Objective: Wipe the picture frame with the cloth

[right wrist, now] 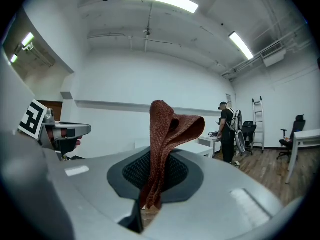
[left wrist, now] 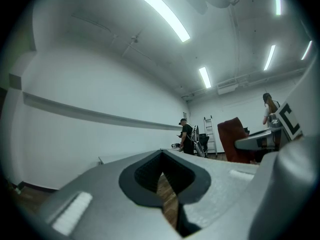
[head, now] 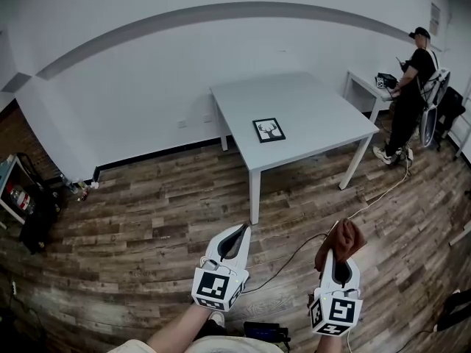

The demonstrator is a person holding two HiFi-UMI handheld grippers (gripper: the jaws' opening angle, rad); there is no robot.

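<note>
A small black picture frame [head: 268,129] with a deer print lies flat on the grey table [head: 309,105], near its front left edge. A rust-brown cloth [head: 341,241] hangs pinched in my right gripper [head: 341,254], which is shut on it well short of the table, over the floor. In the right gripper view the cloth [right wrist: 162,144] stands up between the jaws. My left gripper [head: 240,235] is shut with nothing in it, also over the floor. From the left gripper view, the cloth [left wrist: 235,139] shows at the right.
A person [head: 408,94] stands at a second white table [head: 364,87] at the far right, beside a ladder [right wrist: 259,121]. A cable [head: 368,201] runs across the wood floor toward me. A red fire extinguisher [head: 18,197] and a dark bag sit at the left wall.
</note>
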